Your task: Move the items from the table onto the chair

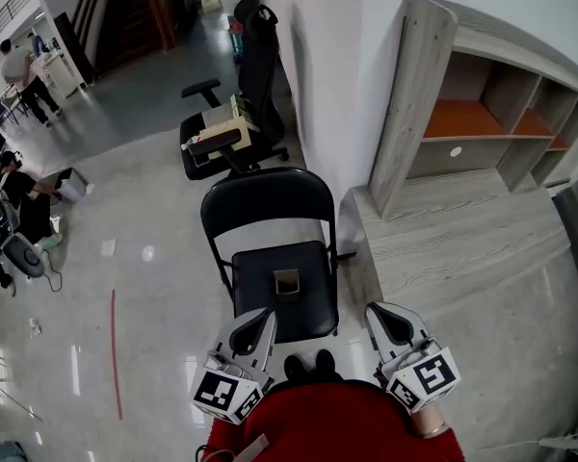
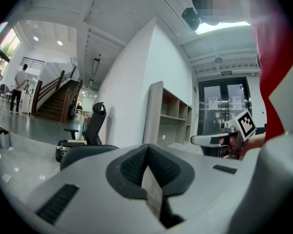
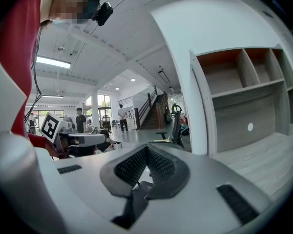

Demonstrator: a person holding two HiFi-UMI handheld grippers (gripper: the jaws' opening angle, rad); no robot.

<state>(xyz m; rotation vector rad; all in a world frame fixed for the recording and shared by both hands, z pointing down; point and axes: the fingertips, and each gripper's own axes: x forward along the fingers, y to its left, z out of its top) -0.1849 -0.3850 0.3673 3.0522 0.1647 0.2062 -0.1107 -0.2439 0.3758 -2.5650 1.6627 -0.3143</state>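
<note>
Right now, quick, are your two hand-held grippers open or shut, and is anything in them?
Left hand-held gripper: closed, holding nothing.
Right hand-held gripper: closed, holding nothing.

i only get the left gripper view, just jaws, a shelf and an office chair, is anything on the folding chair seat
Observer: Yes. The head view shows one small dark item near the middle of the seat of the black folding chair.
Operator: is the right one holding something
Observer: No. In the right gripper view the right gripper has its jaws together with nothing between them.
Operator: anything on the table
Observer: The part of the wooden table that the head view shows has no loose items on it.
</note>
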